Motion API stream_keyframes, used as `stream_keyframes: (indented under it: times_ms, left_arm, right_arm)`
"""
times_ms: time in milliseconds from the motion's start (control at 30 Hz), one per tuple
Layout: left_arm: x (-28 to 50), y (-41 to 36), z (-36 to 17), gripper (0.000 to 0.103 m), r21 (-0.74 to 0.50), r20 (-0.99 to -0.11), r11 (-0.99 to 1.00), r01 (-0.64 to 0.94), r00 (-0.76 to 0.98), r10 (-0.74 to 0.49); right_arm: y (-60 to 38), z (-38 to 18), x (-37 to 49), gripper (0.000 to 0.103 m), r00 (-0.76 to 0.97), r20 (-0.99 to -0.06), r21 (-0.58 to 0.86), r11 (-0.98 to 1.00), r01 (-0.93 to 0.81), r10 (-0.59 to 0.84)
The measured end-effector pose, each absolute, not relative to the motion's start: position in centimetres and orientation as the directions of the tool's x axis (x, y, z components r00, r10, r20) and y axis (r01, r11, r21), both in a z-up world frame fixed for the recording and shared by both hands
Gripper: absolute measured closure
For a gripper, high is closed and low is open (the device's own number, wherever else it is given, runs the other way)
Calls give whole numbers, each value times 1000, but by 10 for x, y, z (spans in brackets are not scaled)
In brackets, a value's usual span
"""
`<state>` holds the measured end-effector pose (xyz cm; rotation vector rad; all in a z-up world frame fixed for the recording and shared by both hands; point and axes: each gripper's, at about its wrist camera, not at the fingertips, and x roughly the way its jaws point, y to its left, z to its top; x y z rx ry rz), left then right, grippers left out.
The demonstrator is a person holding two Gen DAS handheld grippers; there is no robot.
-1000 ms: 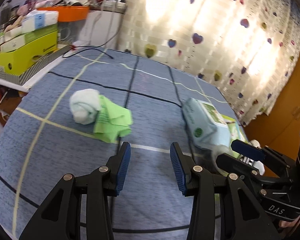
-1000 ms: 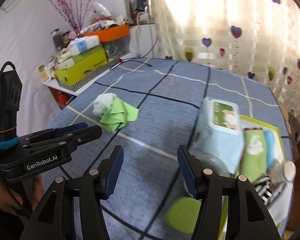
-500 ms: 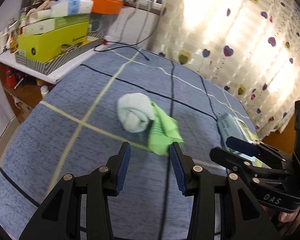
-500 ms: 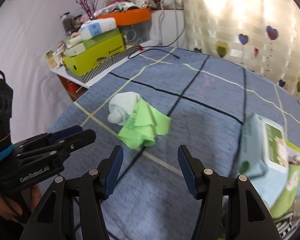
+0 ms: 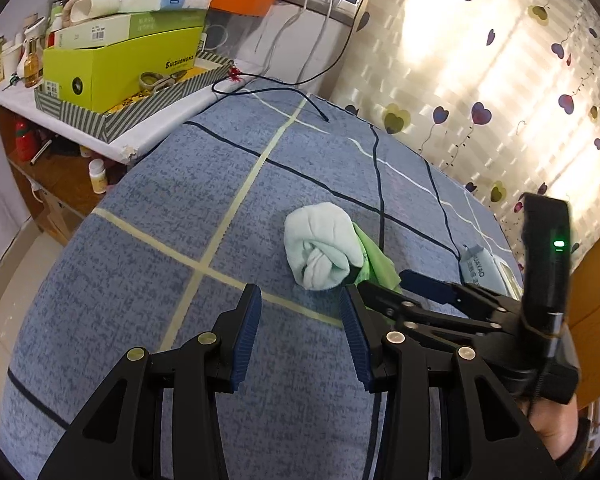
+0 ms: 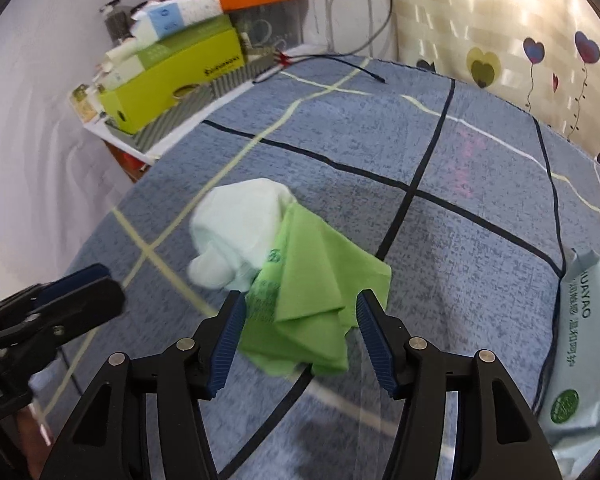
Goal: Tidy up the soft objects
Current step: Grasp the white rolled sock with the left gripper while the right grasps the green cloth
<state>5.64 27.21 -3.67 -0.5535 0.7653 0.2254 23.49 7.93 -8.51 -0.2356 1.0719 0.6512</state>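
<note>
Lying on a blue checked bed cover (image 6: 460, 248), a rolled pale towel (image 6: 240, 236) touches a crumpled green cloth (image 6: 320, 292) that sits just beside it, overlapping its edge. Seen from the right wrist, the right tongs (image 6: 300, 316) stand spread with the near corner of the green cloth between the blue pads, which do not press on it. Seen from the left wrist, the left tongs (image 5: 300, 320) are also spread and empty, hovering just short of the towel (image 5: 322, 252), with bare cover between the pads. A pack of wet wipes (image 6: 584, 344) lies well to the right of the cloth, near the cover's edge. Far beyond the towel, a yellow-green box (image 5: 116, 68) sits in a striped tray on a cluttered side shelf.
</note>
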Motion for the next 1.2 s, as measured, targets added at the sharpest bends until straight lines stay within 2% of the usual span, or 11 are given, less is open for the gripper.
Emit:
stream_keyframes:
  times_ms: [33, 67, 100, 167, 433, 533, 733, 967, 1100, 1200]
  left_arm:
    - [59, 273, -37, 61, -395, -709, 835, -384, 705, -11]
    - [61, 274, -37, 61, -396, -713, 834, -384, 701, -15]
    - [64, 275, -37, 61, -393, -716, 835, -385, 697, -15]
    - [69, 274, -37, 61, -386, -721, 839, -383, 692, -16]
    - [95, 268, -38, 60, -367, -727, 858, -360, 687, -23]
    - [105, 266, -38, 54, -376, -721, 856, -355, 692, -30]
    - [123, 264, -41, 52, -354, -725, 860, -366, 689, -5]
    - [148, 268, -68, 52, -322, -778, 849, -419, 628, 14]
    - [148, 269, -70, 52, -327, -765, 847, -418, 644, 23]
    - [147, 267, -70, 64, -295, -766, 858, -420, 641, 50]
  right_arm:
    - [79, -89, 238, 46, 310, -875, 133, 799, -586, 372]
    - [78, -91, 241, 51, 303, -877, 143, 804, -577, 373]
    - [78, -93, 241, 70, 300, -877, 148, 805, -575, 375]
    - [77, -94, 241, 98, 307, -878, 138, 809, -572, 367]
    - [47, -66, 229, 98, 385, -843, 124, 833, -539, 375]
    - [37, -56, 226, 98, 404, -830, 127, 836, -534, 384]
    - [27, -42, 220, 98, 421, -812, 138, 835, -533, 403]
    - [18, -33, 216, 98, 435, -798, 148, 836, -528, 416]
    - [12, -30, 214, 98, 445, -792, 148, 839, -524, 418]
    - [10, -26, 212, 98, 450, -786, 151, 838, -525, 424]
